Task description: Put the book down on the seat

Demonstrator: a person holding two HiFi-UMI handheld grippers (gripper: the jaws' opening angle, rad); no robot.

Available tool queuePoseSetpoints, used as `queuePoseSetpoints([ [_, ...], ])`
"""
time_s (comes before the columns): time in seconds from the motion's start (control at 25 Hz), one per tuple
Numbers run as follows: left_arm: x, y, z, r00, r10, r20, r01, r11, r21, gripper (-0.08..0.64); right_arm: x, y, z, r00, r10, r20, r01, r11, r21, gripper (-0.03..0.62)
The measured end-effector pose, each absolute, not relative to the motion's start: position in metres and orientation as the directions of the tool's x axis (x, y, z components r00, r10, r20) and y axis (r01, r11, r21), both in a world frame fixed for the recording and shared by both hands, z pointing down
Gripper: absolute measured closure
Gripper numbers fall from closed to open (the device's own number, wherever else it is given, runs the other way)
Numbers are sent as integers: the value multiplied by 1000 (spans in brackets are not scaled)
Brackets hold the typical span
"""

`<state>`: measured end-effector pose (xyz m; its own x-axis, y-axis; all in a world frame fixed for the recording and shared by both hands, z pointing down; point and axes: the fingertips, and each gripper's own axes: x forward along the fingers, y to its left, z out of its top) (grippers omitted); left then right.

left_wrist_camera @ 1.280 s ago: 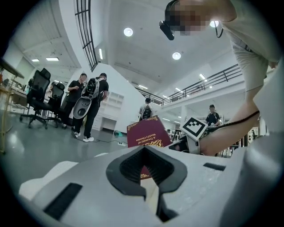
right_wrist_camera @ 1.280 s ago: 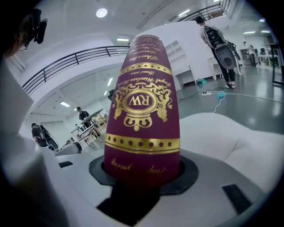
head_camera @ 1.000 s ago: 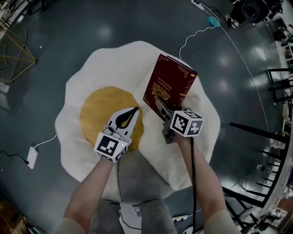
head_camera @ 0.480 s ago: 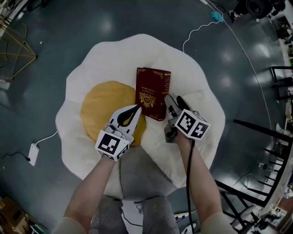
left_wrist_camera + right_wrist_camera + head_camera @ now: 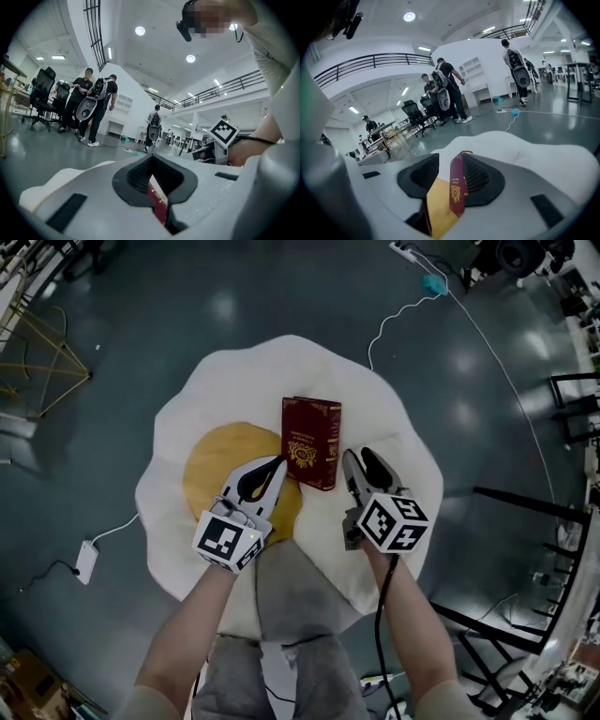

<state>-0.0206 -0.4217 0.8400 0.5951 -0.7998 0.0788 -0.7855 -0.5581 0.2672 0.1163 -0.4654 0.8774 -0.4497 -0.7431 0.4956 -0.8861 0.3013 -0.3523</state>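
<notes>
1. The book (image 5: pixel 311 442) is dark red, with a gold emblem and gold lettering on its cover. The print is too small to read.
2. It rests on the seat (image 5: pixel 234 381), a cushion shaped like a fried egg. It sits at the frame's centre, straddling the edge of the yellow centre (image 5: pixel 220 460) and the white rim. Its cover faces up toward the head camera. I cannot tell whether it lies flat or leans.
3. The right gripper (image 5: pixel 356 453) is just right of the book's lower corner. Its jaws stand apart and have just been closing. Its own view shows the book beyond the gap, with no pad pressing on it.
4. The left gripper (image 5: pixel 279 462) is at the book's lower left, over the yellow centre. Its jaw tips meet and grip nothing.
5. Each gripper carries a cube with black-and-white square markers.
6. On the dark floor, a white cable (image 5: pixel 394 315) with a teal plug runs to the upper right, and a white adapter (image 5: pixel 86 562) lies at the left.
7. Dark racks (image 5: pixel 572 409) line the right edge.
8. In the left gripper view, people (image 5: pixel 101 108) stand near office chairs (image 5: pixel 42 91).
</notes>
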Motion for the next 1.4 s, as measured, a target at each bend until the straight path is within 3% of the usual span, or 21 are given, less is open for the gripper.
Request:
queuePoseSetpoints([
  [0.36,-35,-420,700,603,-798,13,-780,-586,220,557,96,-453,715,-448,-807,385,-894,396,-212,546],
  [0.92,-56,-378,476,587,-808,-42,-797,-587,144,557,98,-388,478,-493,-841,224,-870,480,-114,560],
  [1.4,-57,-312,279,594,-784,-182,-783,-615,95,557,101,-301,279,-573,-818,51,-820,572,-23,569],
])
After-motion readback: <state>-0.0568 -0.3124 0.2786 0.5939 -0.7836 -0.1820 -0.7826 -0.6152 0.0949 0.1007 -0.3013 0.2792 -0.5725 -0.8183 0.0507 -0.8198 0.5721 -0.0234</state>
